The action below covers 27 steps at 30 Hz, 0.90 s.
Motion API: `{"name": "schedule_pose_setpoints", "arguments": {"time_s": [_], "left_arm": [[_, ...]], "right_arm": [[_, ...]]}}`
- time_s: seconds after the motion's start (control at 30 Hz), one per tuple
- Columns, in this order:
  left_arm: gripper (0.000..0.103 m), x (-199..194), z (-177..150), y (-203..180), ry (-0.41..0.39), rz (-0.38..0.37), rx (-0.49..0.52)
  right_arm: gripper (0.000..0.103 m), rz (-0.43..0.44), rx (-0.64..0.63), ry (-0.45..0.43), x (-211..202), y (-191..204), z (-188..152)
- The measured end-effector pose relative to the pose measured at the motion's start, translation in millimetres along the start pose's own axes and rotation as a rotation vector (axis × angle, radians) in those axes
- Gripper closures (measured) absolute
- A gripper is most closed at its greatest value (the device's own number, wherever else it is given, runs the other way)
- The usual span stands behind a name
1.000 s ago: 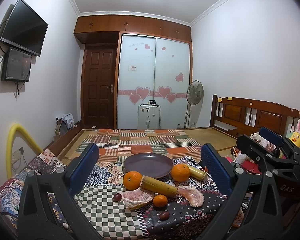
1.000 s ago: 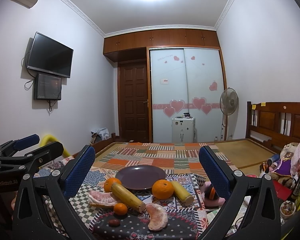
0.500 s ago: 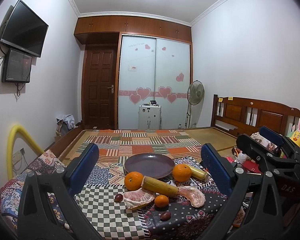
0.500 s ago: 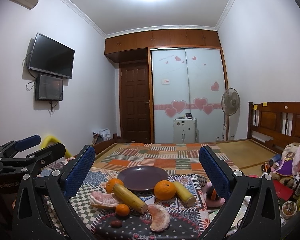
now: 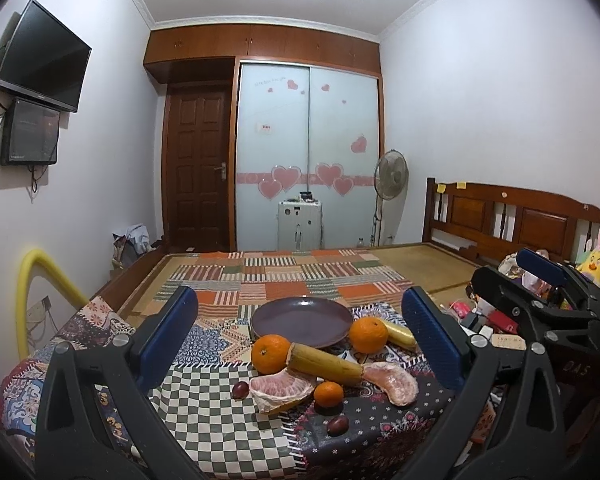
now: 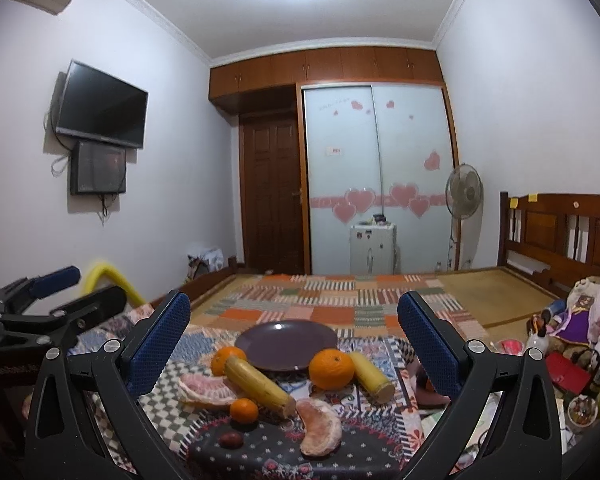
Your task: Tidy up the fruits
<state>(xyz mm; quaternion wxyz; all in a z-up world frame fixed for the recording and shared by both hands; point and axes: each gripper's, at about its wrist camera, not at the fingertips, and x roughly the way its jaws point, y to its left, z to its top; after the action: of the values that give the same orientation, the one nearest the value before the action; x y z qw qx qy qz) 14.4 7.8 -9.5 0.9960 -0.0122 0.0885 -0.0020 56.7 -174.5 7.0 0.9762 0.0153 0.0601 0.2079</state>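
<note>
Bedroom: patchwork cloth (image 5: 220,412) covers the table, purple plate (image 5: 300,320) empty. The long banana (image 5: 326,364) lies just before the plate between two oranges, cut end toward the left orange (image 5: 270,354). Left gripper (image 5: 300,344) and right gripper (image 6: 296,344) hover with jaws spread, holding nothing.

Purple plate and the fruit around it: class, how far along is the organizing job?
Done: nothing visible; the purple plate holds no fruit. In hand: nothing; the left gripper and right gripper are both open. Left: the oranges, bananas, pomelo pieces, small mandarin and dark fruits lie on the cloth.
</note>
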Motion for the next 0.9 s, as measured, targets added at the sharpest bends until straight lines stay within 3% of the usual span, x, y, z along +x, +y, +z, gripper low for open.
{"name": "schedule_pose_setpoints", "arguments": {"time_s": [0.13,0.27,0.33,0.47,0.57,0.8,0.9], "left_arm": [[0.0,15.2,-10.1,5.1,0.061,-0.01,0.0],[0.016,34.9,-24.1,9.3,0.142,0.015,0.013],[0.018,44.5,-31.4,11.8,0.184,0.01,0.013],[0.023,64.4,-48.9,16.5,0.26,0.009,0.006],[0.027,76.5,-60.4,19.6,0.31,-0.011,-0.01],[0.031,109.4,-87.8,18.6,0.412,-0.048,-0.045],[0.04,120.8,-96.8,10.2,0.444,-0.075,-0.039]], "right_arm": [[0.0,-0.036,-0.027,0.065,16.8,-4.1,-14.8],[0.0,-0.041,-0.039,0.148,34.8,-9.7,-32.2],[0.002,-0.045,-0.048,0.183,41.8,-12.1,-41.0],[0.012,-0.039,-0.055,0.269,54.4,-19.0,-59.8],[0.017,-0.021,-0.045,0.338,65.2,-22.0,-71.4],[0.018,-0.011,-0.049,0.438,81.9,-27.0,-94.8],[0.019,-0.013,-0.055,0.461,89.3,-27.2,-101.0]]}}
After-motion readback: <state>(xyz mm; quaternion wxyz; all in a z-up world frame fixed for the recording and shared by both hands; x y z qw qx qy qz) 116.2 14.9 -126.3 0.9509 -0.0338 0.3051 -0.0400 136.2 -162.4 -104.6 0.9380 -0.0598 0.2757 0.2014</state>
